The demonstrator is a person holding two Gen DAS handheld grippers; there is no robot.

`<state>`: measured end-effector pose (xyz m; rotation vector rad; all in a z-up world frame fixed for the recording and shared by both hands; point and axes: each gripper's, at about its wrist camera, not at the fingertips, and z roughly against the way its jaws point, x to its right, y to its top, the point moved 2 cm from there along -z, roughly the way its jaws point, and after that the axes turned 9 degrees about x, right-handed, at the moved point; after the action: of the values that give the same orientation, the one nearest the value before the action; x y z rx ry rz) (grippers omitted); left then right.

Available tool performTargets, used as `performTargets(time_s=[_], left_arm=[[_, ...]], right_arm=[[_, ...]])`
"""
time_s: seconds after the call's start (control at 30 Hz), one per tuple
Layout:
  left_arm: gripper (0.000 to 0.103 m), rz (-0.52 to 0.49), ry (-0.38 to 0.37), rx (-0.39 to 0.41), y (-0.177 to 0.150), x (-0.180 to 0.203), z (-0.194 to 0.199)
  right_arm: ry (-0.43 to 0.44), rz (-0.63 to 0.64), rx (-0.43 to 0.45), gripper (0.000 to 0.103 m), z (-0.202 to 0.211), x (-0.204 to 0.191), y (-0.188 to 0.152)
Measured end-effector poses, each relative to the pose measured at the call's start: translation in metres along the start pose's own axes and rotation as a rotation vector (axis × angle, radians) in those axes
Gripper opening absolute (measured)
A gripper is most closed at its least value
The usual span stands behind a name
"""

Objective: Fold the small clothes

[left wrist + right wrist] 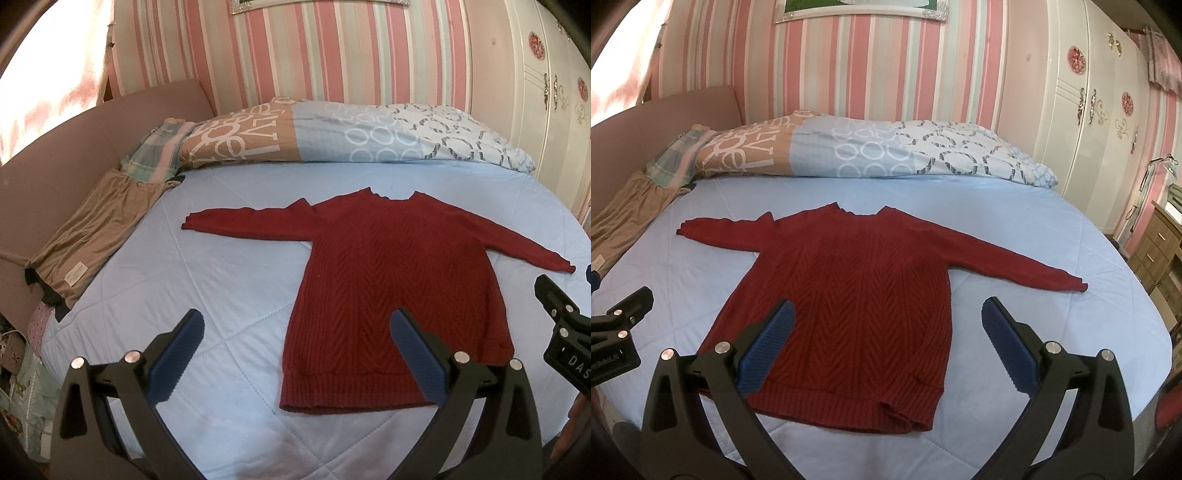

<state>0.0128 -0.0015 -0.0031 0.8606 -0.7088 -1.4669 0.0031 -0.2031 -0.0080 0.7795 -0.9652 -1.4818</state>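
a dark red cable-knit sweater (849, 280) lies flat on the light blue quilted bed cover (997, 229), sleeves stretched out to both sides, hem nearest the cameras. the left gripper (295, 332) and right gripper (886, 328) hover above the hem, jaws spread wide, holding nothing. a patterned duvet (868, 151) lies bunched against the striped wall

Your sweater (849, 295) was dark red in a chevron knit, on a pale blue quilted bed (1015, 369); your claws wore blue ribbed pads (177, 362).
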Motion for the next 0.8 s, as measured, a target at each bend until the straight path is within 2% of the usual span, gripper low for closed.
performTargets(time_s=[0.8], left_arm=[[0.101,-0.004,0.002,-0.01,0.0012,0.0012,-0.0025]], right_arm=[[-0.004,0.011,-0.005,0.1,-0.0095,-0.0018,-0.0064]])
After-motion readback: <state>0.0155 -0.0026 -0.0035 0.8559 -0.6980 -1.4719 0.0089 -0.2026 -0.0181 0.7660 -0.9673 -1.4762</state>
